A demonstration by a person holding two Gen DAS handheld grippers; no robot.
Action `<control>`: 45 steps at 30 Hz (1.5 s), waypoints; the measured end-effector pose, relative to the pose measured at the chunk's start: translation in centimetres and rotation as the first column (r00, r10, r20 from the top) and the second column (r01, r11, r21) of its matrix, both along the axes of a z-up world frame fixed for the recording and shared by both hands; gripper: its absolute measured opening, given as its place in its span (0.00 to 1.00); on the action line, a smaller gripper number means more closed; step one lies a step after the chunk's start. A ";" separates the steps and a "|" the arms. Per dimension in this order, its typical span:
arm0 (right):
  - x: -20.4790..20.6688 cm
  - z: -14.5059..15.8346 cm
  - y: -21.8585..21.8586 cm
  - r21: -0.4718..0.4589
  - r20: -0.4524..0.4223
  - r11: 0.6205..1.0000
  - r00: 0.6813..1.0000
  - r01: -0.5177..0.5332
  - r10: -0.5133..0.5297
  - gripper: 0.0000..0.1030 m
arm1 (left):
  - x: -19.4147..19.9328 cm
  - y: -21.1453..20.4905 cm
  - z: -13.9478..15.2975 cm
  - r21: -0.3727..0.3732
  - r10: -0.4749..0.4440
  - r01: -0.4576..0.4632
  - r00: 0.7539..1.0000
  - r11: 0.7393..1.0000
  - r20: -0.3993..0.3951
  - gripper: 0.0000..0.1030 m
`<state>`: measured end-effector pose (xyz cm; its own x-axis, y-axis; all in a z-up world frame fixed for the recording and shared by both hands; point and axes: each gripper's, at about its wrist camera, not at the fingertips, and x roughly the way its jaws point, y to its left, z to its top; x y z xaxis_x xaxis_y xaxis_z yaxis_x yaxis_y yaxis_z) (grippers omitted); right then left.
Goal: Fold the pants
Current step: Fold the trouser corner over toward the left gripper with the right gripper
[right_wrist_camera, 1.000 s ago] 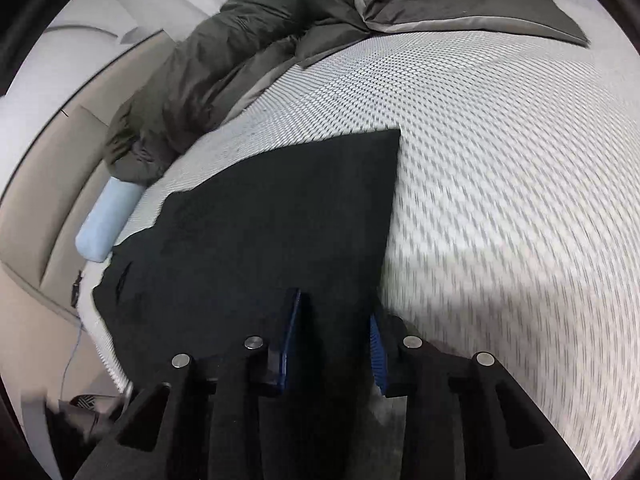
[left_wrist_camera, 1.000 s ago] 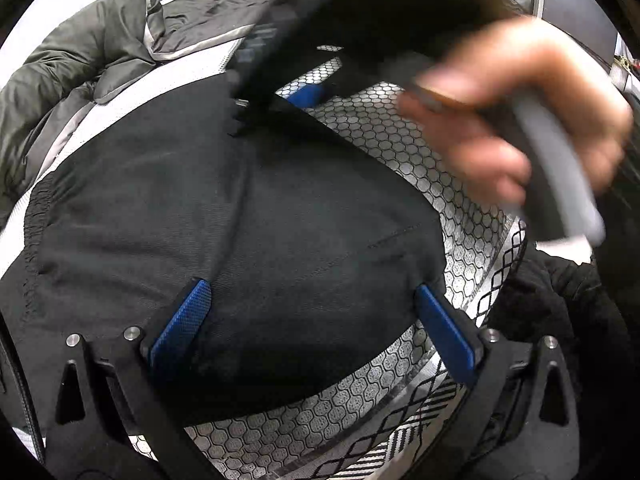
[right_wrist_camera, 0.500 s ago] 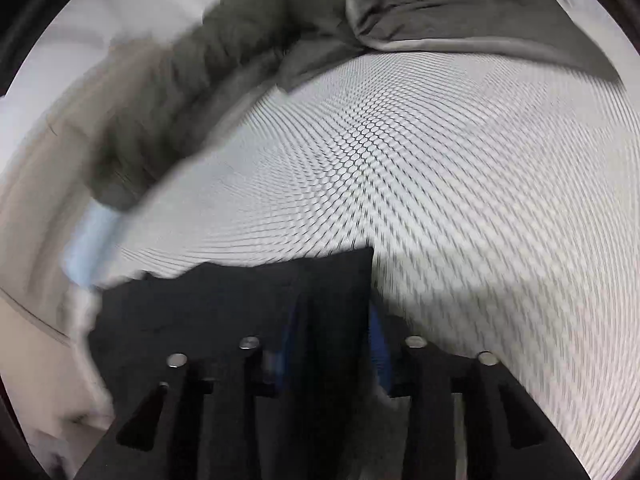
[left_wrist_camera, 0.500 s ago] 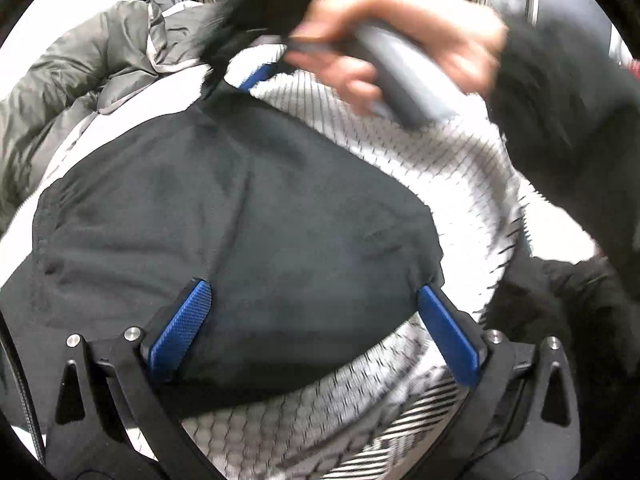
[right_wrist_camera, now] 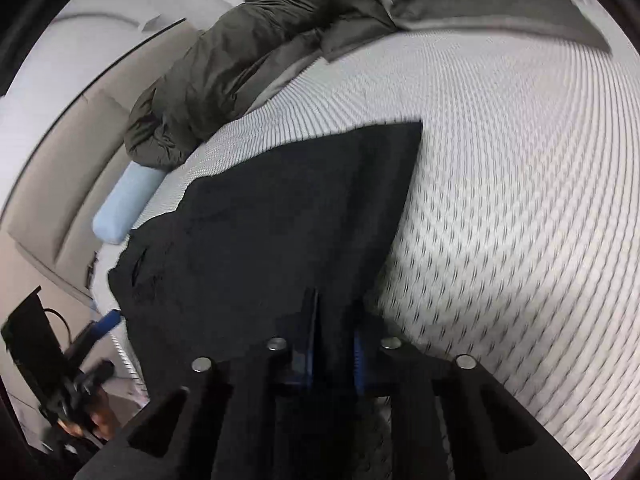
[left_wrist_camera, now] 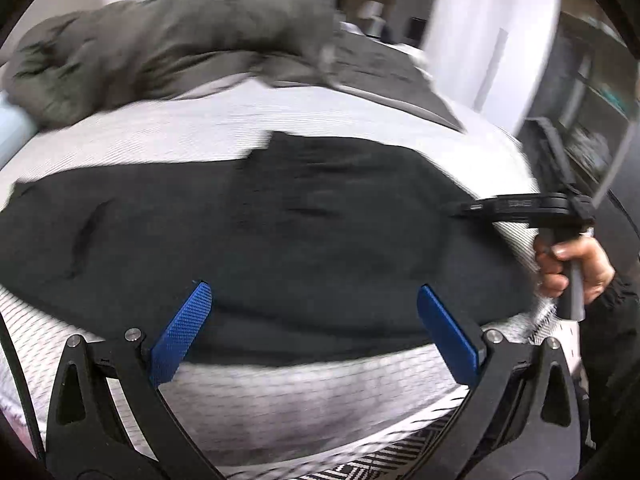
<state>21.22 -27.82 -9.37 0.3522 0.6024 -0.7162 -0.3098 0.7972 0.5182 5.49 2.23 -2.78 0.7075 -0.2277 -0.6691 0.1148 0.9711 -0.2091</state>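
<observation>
Right wrist: right gripper (right_wrist_camera: 334, 336) jaws just closed, pinching black pants (right_wrist_camera: 256, 232).

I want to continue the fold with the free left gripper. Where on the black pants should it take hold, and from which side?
Probably the near long edge of the black pants, approached from the bed's near side, where the left gripper hangs open above it. That edge lies flat and unobstructed on the white patterned sheet. The right gripper, jaws just closed, already pinches the right-hand end.

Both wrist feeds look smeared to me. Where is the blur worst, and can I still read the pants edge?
Left wrist: heavy motion smear across the grey duvet and room; pants edge soft. Right wrist: milder blur; pants corner readable against the patterned mattress; fisheye bends both.
</observation>
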 end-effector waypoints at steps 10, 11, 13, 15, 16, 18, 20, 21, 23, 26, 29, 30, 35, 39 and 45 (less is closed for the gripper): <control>1.6 2.7 -4.7 -0.139 0.061 0.976 0.985 0.169 -0.162 0.45 | -0.7 8.5 -1.4 -0.065 0.169 -0.173 0.984 0.983 -0.064 0.99; 0.2 3.4 -4.5 -0.130 0.094 0.979 0.985 0.158 -0.147 0.47 | -0.1 8.1 -1.1 -0.081 0.147 -0.151 0.988 0.985 -0.051 0.99; -2.2 4.0 -3.6 -0.121 0.125 0.984 0.986 0.128 -0.113 0.47 | 1.4 6.7 -0.7 -0.096 0.089 -0.091 0.996 0.991 -0.024 0.98; -3.8 4.0 -3.0 -0.113 0.121 0.988 0.989 0.102 -0.089 0.47 | 3.5 4.7 -0.7 -0.075 0.040 -0.042 0.999 0.996 -0.034 0.87; -4.5 4.0 -2.7 -0.108 0.117 0.990 0.990 0.094 -0.082 0.47 | 4.7 3.6 -0.8 -0.075 0.011 -0.015 0.999 0.997 -0.041 0.83; -6.0 3.8 -2.9 -0.100 0.118 0.991 0.990 0.091 -0.079 0.47 | 7.0 1.7 -1.7 -0.084 -0.069 0.061 0.994 0.995 -0.090 0.77; -6.2 3.7 -3.1 -0.095 0.116 0.991 0.990 0.094 -0.083 0.47 | 8.5 0.0 -2.9 -0.076 -0.091 0.079 0.980 0.994 -0.177 0.62; -6.4 3.5 -3.4 -0.094 0.114 0.991 0.990 0.098 -0.087 0.47 | 8.6 -0.7 -3.5 -0.053 -0.102 0.093 0.974 0.994 -0.204 0.61; -6.4 3.1 -3.7 -0.086 0.105 0.991 0.990 0.105 -0.096 0.47 | 8.4 -1.4 -3.7 0.016 -0.110 0.115 0.976 0.993 -0.190 0.45; -6.9 2.8 -3.8 -0.071 0.098 0.990 0.988 0.125 -0.118 0.47 | 7.8 -0.9 -3.1 -0.012 -0.110 0.110 0.974 0.994 -0.200 0.39; -7.3 2.1 -4.8 -0.055 0.086 0.989 0.987 0.137 -0.132 0.47 | 6.9 -0.3 -1.6 -0.032 -0.121 0.117 0.974 0.993 -0.190 0.39; -7.5 1.9 -5.0 -0.056 0.083 0.989 0.988 0.138 -0.133 0.47 | 6.4 -0.4 -1.1 -0.031 -0.129 0.125 0.973 0.992 -0.189 0.39; -8.3 0.8 -5.7 -0.063 0.064 0.988 0.988 0.141 -0.137 0.48 | 5.0 -0.7 -0.3 0.034 -0.133 0.143 0.969 0.989 -0.211 0.53; -9.5 0.3 -6.8 -0.022 0.032 0.988 0.988 0.154 -0.153 0.48 | 5.2 -0.6 -1.8 0.066 -0.082 0.100 0.970 0.993 -0.227 0.66; -10.6 -0.4 -8.0 0.144 -0.035 0.978 0.989 0.150 -0.147 0.45 | 3.4 -1.0 0.4 0.101 -0.078 0.088 0.992 0.991 -0.101 0.84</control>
